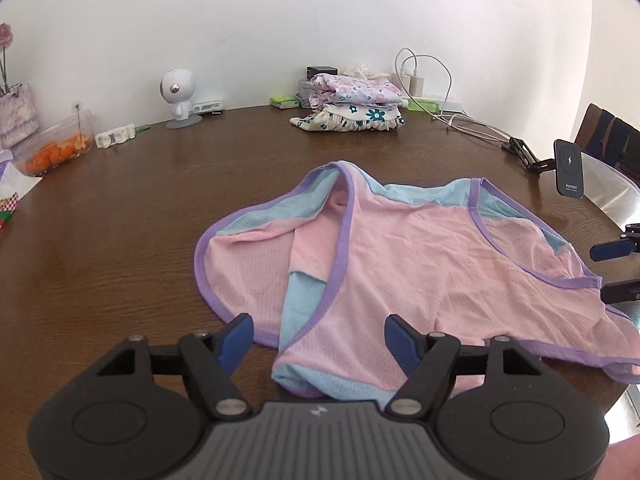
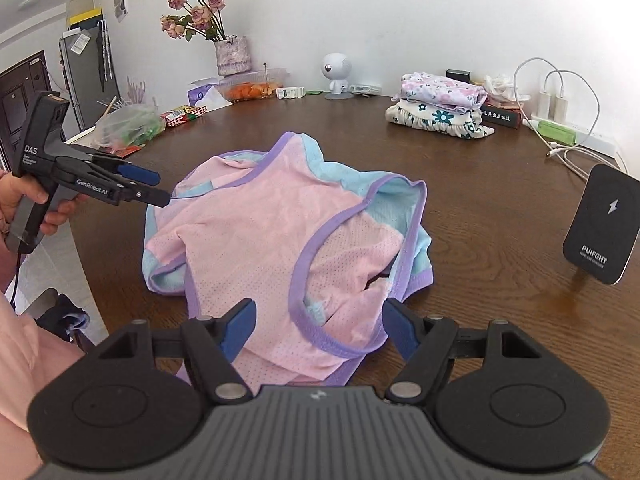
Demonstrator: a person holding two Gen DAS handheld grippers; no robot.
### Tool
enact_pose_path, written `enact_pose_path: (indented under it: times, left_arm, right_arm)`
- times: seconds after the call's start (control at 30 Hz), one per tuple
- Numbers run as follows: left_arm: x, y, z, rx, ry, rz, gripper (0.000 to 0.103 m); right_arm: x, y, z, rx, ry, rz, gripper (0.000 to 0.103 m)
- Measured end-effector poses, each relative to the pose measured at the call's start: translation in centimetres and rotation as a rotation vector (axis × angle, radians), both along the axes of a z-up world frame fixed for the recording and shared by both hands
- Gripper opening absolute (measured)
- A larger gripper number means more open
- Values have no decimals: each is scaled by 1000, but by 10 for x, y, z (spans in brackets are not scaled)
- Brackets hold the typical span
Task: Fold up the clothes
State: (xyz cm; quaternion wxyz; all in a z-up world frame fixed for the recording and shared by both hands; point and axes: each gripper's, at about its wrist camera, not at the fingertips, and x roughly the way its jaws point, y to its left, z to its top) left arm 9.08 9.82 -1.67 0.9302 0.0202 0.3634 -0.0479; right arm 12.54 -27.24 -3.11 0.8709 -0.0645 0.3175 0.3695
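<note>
A pink mesh vest (image 1: 400,256) with blue panels and purple trim lies spread and partly rumpled on the brown wooden table (image 1: 120,208). My left gripper (image 1: 318,338) is open, its blue pads just above the vest's near edge, holding nothing. My right gripper (image 2: 318,326) is open over the vest (image 2: 272,224) at its own near edge, empty. In the right wrist view the left gripper (image 2: 156,188) shows at the vest's left side, jaws apart. In the left wrist view the right gripper's fingertips (image 1: 612,248) show at the vest's right edge.
A stack of folded floral clothes (image 1: 352,108) sits at the table's far side. A white robot figurine (image 1: 178,94), a food container (image 1: 56,144), chargers with cables (image 1: 452,116), a black wireless charger stand (image 2: 600,228) and a flower vase (image 2: 232,56) ring the table.
</note>
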Motion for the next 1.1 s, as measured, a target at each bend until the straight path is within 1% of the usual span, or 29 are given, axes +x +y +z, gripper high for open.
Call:
enact_pose_path:
  times: [0.07,0.13,0.17,0.2,0.23,0.27,0.37,0.4,0.43,0.47,0.5,0.53,0.57,0.7,0.8,0.9,1.0,1.1]
  left_arm:
    - [-3,0,-2,-9,7,4,60]
    - [-2,-1,-6,-8,22,6,49]
    - [0,-1,-8,-5,29,10,45]
    - [1,-1,-10,-4,36,12,39]
    - [3,-1,-13,-4,43,14,36]
    - [4,0,-14,-8,48,16,29]
    - [6,1,-18,-13,42,17,26]
    - [6,1,-18,-10,39,14,24]
    - [6,1,-19,-5,37,11,22]
    - [7,1,-19,4,34,6,16]
    - [9,1,-20,13,32,1,13]
    - [11,1,-20,23,30,-6,11]
    - [14,2,-21,35,28,-13,10]
    - [38,2,-21,107,27,-32,8]
    - [68,0,-22,179,27,-45,7]
    - [103,-3,-24,245,26,-51,6]
    - [137,-8,-26,277,25,-51,6]
    - [166,-14,-27,294,24,-54,6]
  right_arm:
    - [0,2,-4,-9,3,-13,62]
    - [0,5,-8,-25,1,-26,60]
    - [0,7,-9,-34,-1,-32,54]
    - [1,9,-11,-42,2,-35,51]
    - [1,10,-12,-49,6,-37,47]
    - [2,11,-13,-56,9,-39,40]
    - [3,14,-15,-74,16,-45,33]
    - [3,15,-16,-80,18,-47,32]
    - [3,15,-16,-83,25,-46,26]
    - [4,16,-16,-85,33,-44,20]
    - [3,16,-16,-89,35,-44,19]
    - [3,17,-15,-91,45,-40,12]
    - [2,19,-14,-86,63,-34,9]
    - [-1,26,-12,-62,135,-9,7]
    - [-3,32,-10,-43,189,9,6]
    - [-5,49,-13,14,253,74,6]
    - [-6,74,-15,63,296,136,6]
    - [-3,100,-18,90,302,176,6]
